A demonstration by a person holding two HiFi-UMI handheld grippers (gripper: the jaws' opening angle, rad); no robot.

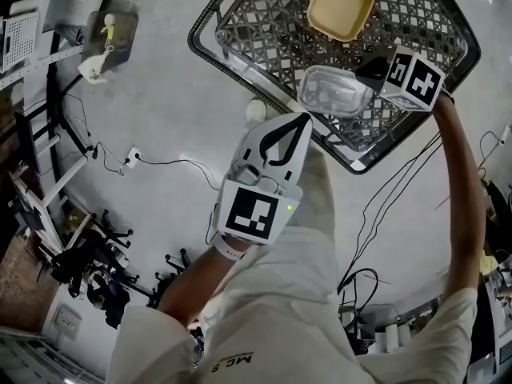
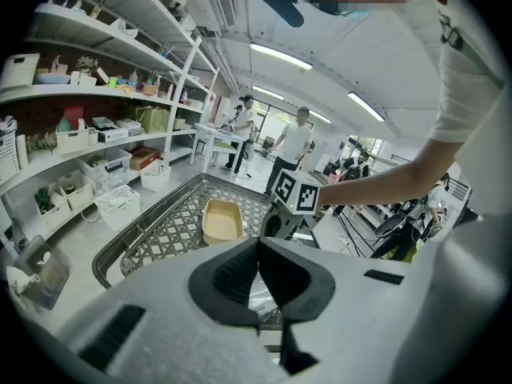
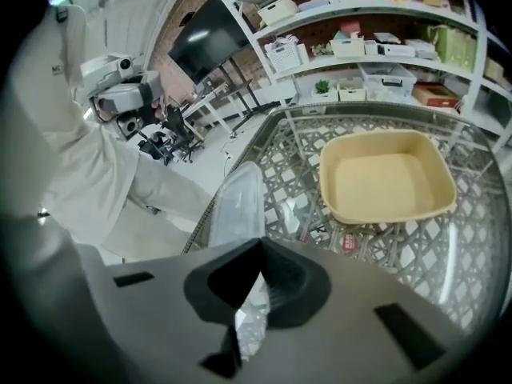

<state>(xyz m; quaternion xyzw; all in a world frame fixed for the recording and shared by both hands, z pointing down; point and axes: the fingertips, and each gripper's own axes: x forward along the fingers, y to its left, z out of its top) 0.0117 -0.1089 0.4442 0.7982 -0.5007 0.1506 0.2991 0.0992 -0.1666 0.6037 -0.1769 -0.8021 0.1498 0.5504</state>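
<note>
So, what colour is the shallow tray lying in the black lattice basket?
The tray is plain pale yellow; the right gripper view shows it best.

Glossy clear plastic container [image 1: 334,90], matt tray [image 1: 342,5], probably plastic

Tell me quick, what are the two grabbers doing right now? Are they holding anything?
Left gripper: shut, jaws pressed together, holding nothing.
Right gripper: shut on the clear plastic container.
</note>
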